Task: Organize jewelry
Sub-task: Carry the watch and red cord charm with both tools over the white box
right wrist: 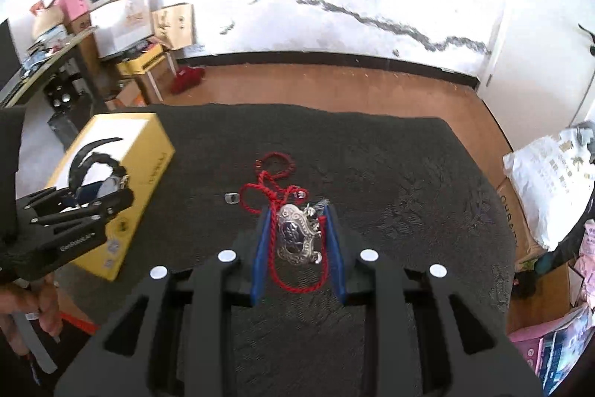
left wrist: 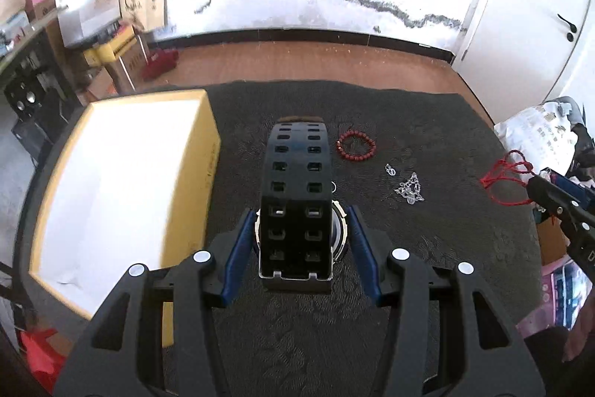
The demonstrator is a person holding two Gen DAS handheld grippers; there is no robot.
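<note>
Watch: a black wristwatch [left wrist: 295,211] with a perforated strap sits clamped by its case between the blue pads of the left gripper [left wrist: 302,233]; the strap stands up and away from the fingers, so it looks lifted clear of the cloth, probably so the strap cannot drag.
Left jaws: clenched on the watch case, one pad on each side of it.
Pendant: a silver engraved pendant [right wrist: 295,235] on a red cord [right wrist: 277,190] lies between the blue pads of the right gripper [right wrist: 297,240]; the cord loops out past the fingertips and hangs loose.
Right jaws: closed narrow, grasping the pendant with the cord caught alongside it.
Why both are held: each hand carries one piece at once, which I take as a way to clear the cloth in fewer trips.
Box: an open yellow box [left wrist: 208,144] with a white lining stands on the left part of the table, just beside the left gripper; it looks like the place meant for the pieces.
Left behind: a red bead bracelet [left wrist: 356,146], a small silver charm [left wrist: 389,169], a heap of silver chain [left wrist: 409,188] and a small metal ring [right wrist: 232,198] lie apart on the dark cloth [left wrist: 427,121].
Cloth: dark and patterned, it lets the small pieces show and keeps them from sliding.
</note>
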